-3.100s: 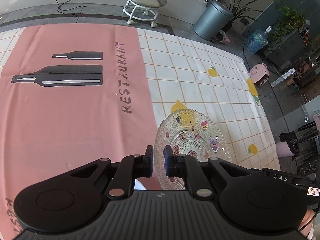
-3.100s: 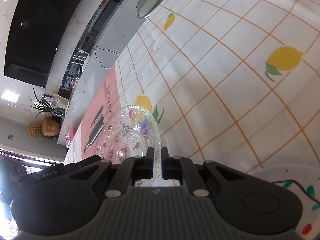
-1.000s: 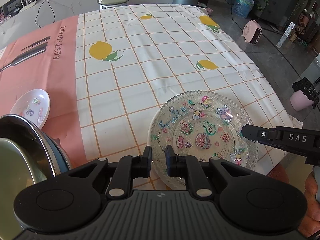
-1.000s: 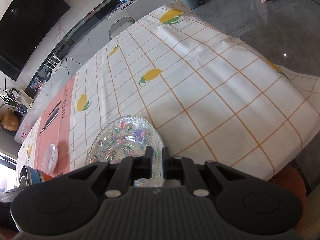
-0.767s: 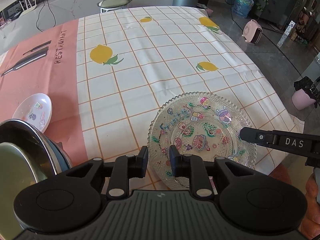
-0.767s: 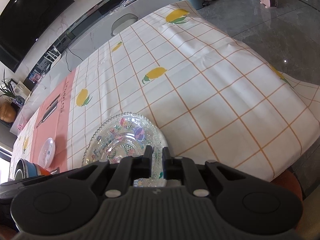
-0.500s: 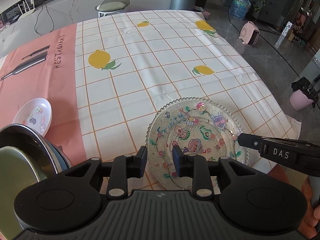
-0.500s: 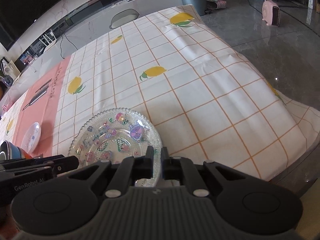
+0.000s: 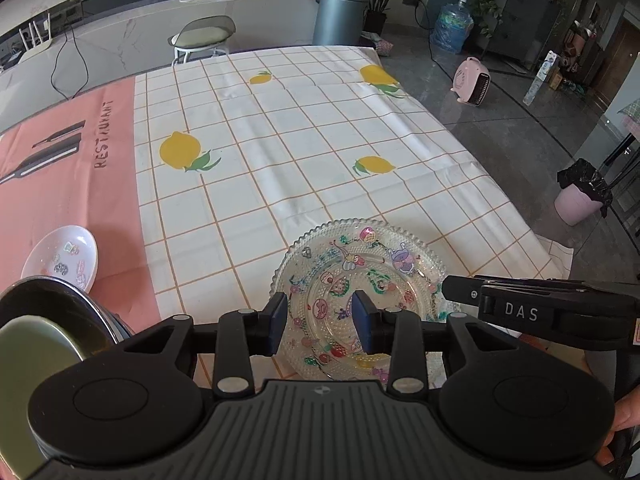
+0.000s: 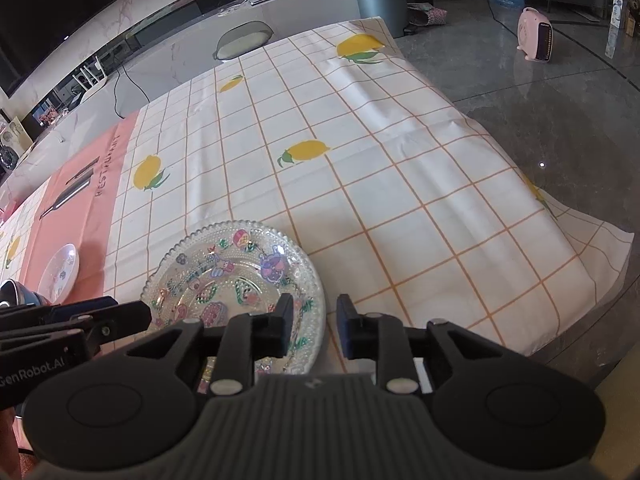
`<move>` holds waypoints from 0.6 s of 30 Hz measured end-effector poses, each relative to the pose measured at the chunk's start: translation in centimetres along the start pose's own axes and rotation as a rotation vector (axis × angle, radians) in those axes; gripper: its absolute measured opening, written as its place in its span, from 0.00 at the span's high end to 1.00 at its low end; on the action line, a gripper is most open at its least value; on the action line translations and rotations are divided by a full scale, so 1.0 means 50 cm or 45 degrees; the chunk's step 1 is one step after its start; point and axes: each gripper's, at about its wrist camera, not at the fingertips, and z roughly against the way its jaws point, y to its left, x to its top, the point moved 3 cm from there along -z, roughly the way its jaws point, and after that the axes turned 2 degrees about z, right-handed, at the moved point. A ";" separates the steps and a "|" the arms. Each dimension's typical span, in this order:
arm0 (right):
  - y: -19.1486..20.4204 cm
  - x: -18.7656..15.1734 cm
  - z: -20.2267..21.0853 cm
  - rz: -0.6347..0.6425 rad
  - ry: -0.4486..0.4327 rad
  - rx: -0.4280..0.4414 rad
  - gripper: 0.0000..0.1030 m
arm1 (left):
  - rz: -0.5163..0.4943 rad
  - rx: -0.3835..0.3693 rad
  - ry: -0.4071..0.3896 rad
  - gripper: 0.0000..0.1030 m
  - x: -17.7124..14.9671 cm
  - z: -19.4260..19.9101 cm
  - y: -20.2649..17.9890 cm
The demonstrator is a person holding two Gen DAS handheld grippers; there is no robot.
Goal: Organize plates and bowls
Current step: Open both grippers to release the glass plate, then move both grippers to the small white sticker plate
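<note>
Your left gripper [image 9: 319, 326] hovers over the near edge of the glass plate [image 9: 360, 276], its jaws parting, and neither pad presses on the glass. Your right gripper [image 10: 313, 328] sits at the plate's right edge with its jaws also spreading; the rim passes under the gap between them, and the pads look clear of it, though from this angle you can't be fully sure the left pad isn't brushing the beaded edge. The plate, clear with cartoon stickers and a scalloped rim, lies flat on the checked lemon tablecloth [image 9: 280, 140] near the table's front right corner. Well to its left, on the pink part of the cloth, rests a small white dish [image 9: 64, 260]. At the lower left edge of the left wrist view you see a metal bowl [image 9: 44, 320], close to the camera.
</note>
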 end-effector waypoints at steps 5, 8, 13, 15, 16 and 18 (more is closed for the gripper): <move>0.020 0.006 0.013 0.012 -0.008 0.009 0.66 | -0.024 -0.032 -0.053 0.60 0.007 0.032 -0.004; 0.039 0.012 0.018 0.033 -0.008 0.028 0.63 | -0.020 -0.046 -0.094 0.60 0.016 0.056 0.004; 0.088 0.028 0.024 0.097 -0.006 0.064 0.59 | 0.042 -0.055 -0.146 0.60 0.037 0.096 0.037; 0.112 0.036 0.025 0.118 -0.005 0.093 0.58 | 0.066 -0.044 -0.161 0.60 0.044 0.110 0.055; 0.124 0.040 0.025 0.127 -0.002 0.109 0.57 | 0.071 -0.035 -0.166 0.60 0.047 0.116 0.064; 0.149 0.047 0.024 0.144 0.007 0.145 0.55 | 0.095 -0.011 -0.169 0.59 0.053 0.128 0.088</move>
